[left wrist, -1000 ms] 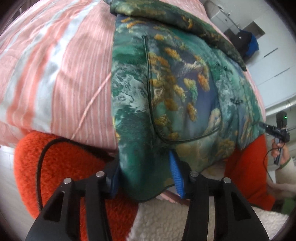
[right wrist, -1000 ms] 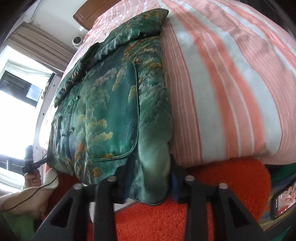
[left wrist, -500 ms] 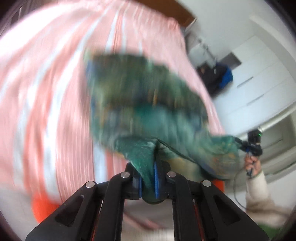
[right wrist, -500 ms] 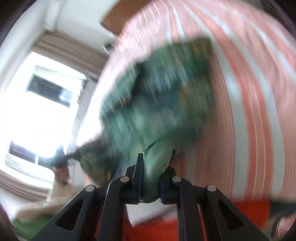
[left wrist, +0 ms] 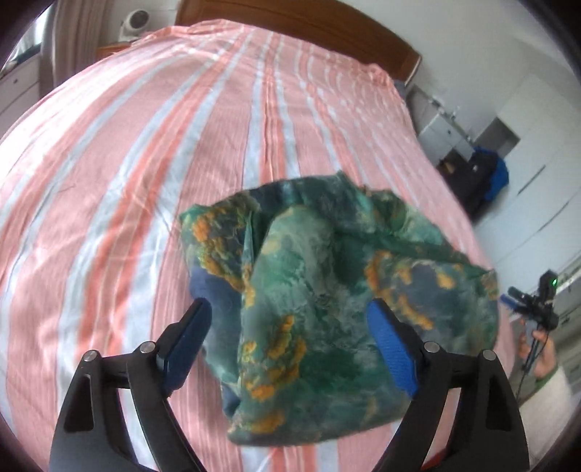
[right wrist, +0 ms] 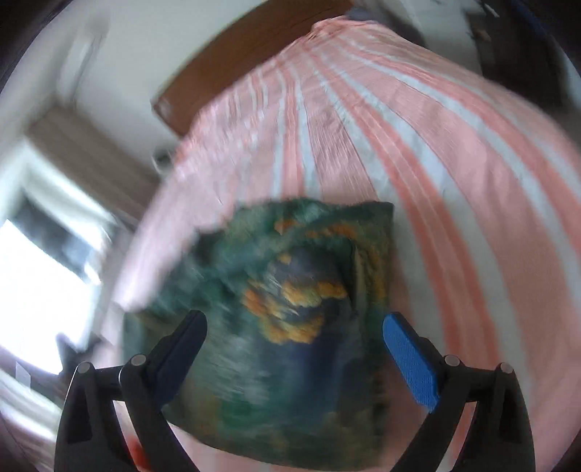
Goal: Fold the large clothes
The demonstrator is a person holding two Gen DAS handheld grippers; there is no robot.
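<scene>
A green brocade garment with orange patterning (left wrist: 326,290) lies folded over in a loose bundle on the pink and white striped bed (left wrist: 145,145). It also shows, blurred, in the right wrist view (right wrist: 283,312). My left gripper (left wrist: 290,323) is open, its blue-padded fingers spread on either side of the bundle, just above it. My right gripper (right wrist: 294,334) is open too, fingers wide apart over the garment's other end. The other hand-held gripper (left wrist: 533,308) shows at the far right of the left wrist view.
The striped bed (right wrist: 417,145) stretches away to a wooden headboard (left wrist: 326,29). White cabinets and a dark and blue bag (left wrist: 483,178) stand to the right of the bed. A bright window (right wrist: 40,290) is at the left of the right wrist view.
Both grippers were shut on the garment's hem half a second ago, carried it forward over the rest, and have now opened and let it go. The garment lies doubled over.
</scene>
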